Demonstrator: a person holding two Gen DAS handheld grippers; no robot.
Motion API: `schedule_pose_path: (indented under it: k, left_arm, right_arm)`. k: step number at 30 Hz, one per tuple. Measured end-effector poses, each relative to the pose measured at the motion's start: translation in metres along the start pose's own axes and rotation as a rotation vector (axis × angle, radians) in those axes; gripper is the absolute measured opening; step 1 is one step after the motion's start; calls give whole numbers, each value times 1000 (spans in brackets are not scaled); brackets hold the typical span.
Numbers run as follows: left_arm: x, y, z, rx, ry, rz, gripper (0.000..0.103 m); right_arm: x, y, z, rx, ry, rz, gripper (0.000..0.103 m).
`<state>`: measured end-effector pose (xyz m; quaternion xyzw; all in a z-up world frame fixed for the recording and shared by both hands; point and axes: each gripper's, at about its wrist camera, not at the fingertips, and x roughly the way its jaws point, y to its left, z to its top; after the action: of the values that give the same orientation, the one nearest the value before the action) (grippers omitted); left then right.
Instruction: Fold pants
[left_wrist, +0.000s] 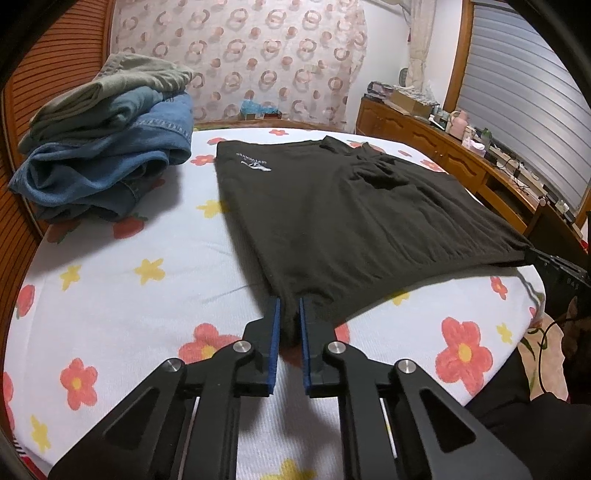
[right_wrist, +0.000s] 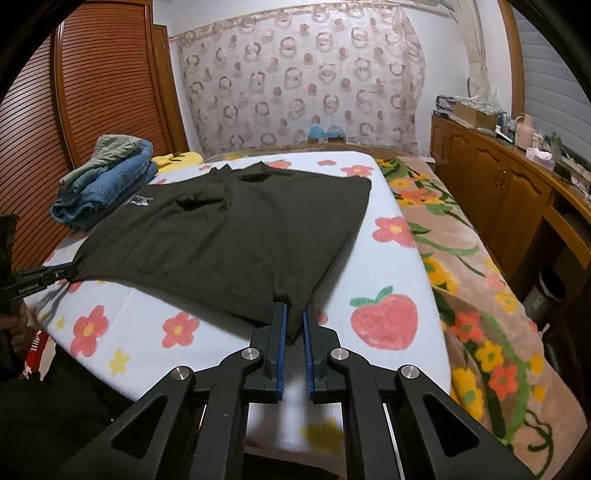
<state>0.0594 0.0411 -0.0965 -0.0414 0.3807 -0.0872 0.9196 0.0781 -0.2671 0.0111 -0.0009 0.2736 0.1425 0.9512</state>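
Black pants (left_wrist: 332, 214) with a small white logo lie spread on a white flowered sheet (left_wrist: 129, 280). My left gripper (left_wrist: 290, 306) is shut on their near left corner. My right gripper (right_wrist: 294, 314) is shut on their near right corner, and the pants (right_wrist: 236, 229) stretch away from it. The near edge is lifted and pulled taut between both grippers. The right gripper shows at the right edge of the left wrist view (left_wrist: 543, 258); the left gripper shows at the left edge of the right wrist view (right_wrist: 55, 275).
A stack of folded jeans and olive pants (left_wrist: 107, 147) sits at the far left of the bed. A wooden slatted wardrobe (right_wrist: 92, 110) stands left. A wooden cabinet (right_wrist: 509, 192) with clutter runs along the right. A floral blanket (right_wrist: 480, 295) covers the bed's right side.
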Motion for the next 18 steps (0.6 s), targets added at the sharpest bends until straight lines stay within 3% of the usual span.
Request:
schedule_pose_path:
  k: [18]
  left_arm:
    - [-29,-13,2,19,-32,-53,8]
  right_arm:
    - [-23,3,-10,-34,-26,-13,7]
